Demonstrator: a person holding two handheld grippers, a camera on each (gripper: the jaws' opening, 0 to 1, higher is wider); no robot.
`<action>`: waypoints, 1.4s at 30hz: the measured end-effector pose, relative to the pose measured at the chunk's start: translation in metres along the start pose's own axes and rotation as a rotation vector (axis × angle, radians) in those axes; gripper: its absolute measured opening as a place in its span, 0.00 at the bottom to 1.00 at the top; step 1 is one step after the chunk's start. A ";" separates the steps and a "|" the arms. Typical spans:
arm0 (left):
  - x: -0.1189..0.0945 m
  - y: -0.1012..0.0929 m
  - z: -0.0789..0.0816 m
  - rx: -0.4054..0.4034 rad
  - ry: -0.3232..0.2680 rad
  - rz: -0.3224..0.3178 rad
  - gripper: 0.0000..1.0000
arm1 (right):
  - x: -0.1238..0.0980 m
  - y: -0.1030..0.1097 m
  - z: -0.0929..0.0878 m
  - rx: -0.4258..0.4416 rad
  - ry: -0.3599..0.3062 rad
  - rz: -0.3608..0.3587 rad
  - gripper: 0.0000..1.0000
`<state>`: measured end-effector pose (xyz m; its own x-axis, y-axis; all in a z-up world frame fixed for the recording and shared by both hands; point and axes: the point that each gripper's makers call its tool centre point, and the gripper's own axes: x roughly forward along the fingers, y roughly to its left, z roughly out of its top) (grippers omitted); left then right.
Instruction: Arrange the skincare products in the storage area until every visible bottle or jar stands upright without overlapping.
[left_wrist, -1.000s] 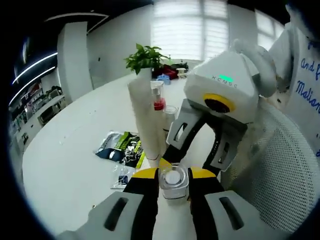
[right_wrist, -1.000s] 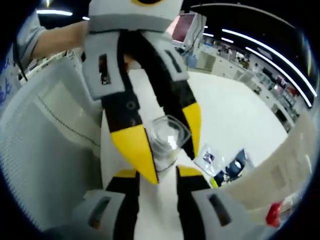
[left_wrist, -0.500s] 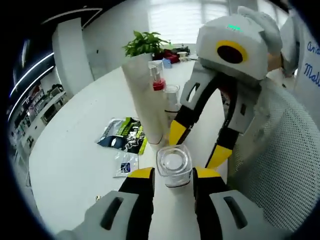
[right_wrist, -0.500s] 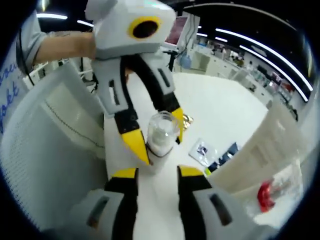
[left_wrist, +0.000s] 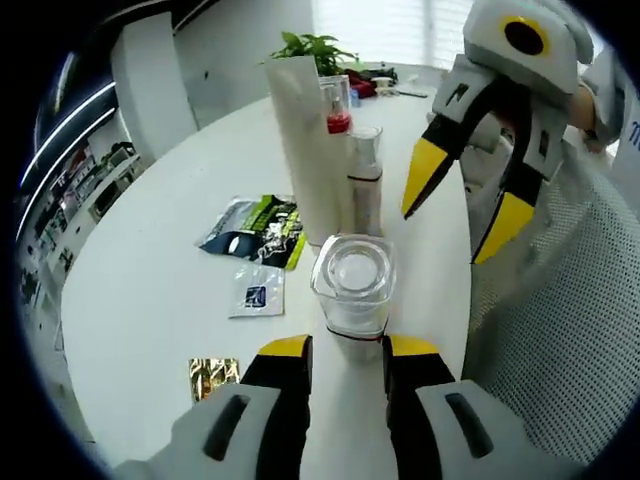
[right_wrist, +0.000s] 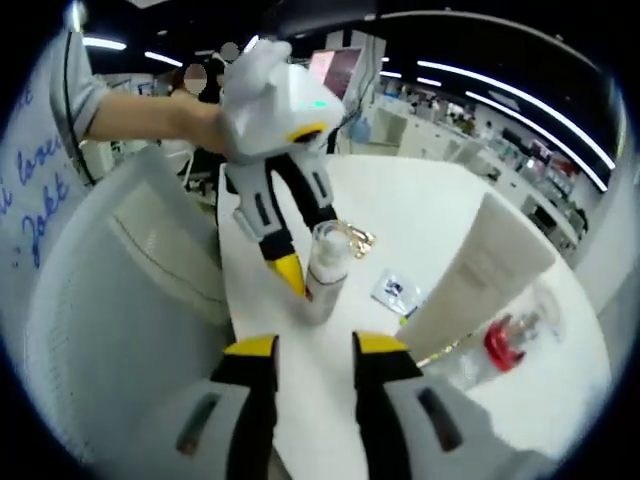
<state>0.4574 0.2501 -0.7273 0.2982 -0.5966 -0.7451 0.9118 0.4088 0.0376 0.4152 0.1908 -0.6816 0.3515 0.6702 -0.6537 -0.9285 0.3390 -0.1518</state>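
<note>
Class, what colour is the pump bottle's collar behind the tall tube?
Red collar, clearest in the left gripper view.

The jar (left_wrist: 352, 290) is showing clear walls with a dark band near its base. The tall tube (left_wrist: 308, 140) is looking cream white, and the pump bottle (left_wrist: 337, 105) is carrying a red collar. Sachets (left_wrist: 255, 232) are showing dark blue and lime green, another foil packet (left_wrist: 214, 374) gold. Gripper tips (left_wrist: 345, 347) are glowing yellow over black and grey.
</note>
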 end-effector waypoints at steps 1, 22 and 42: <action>0.000 0.000 -0.002 -0.015 0.007 -0.003 0.22 | -0.004 -0.001 -0.003 0.009 0.001 -0.004 0.28; 0.020 -0.004 0.011 -0.056 0.028 -0.033 0.11 | -0.027 -0.056 -0.052 0.189 0.045 -0.147 0.25; 0.051 -0.018 0.045 -0.157 -0.034 -0.003 0.12 | -0.003 -0.070 -0.070 0.263 0.074 -0.130 0.21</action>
<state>0.4690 0.1809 -0.7361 0.3075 -0.6199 -0.7219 0.8582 0.5084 -0.0709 0.4712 0.1188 -0.7211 0.4469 0.5628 -0.6953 -0.8096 0.5850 -0.0469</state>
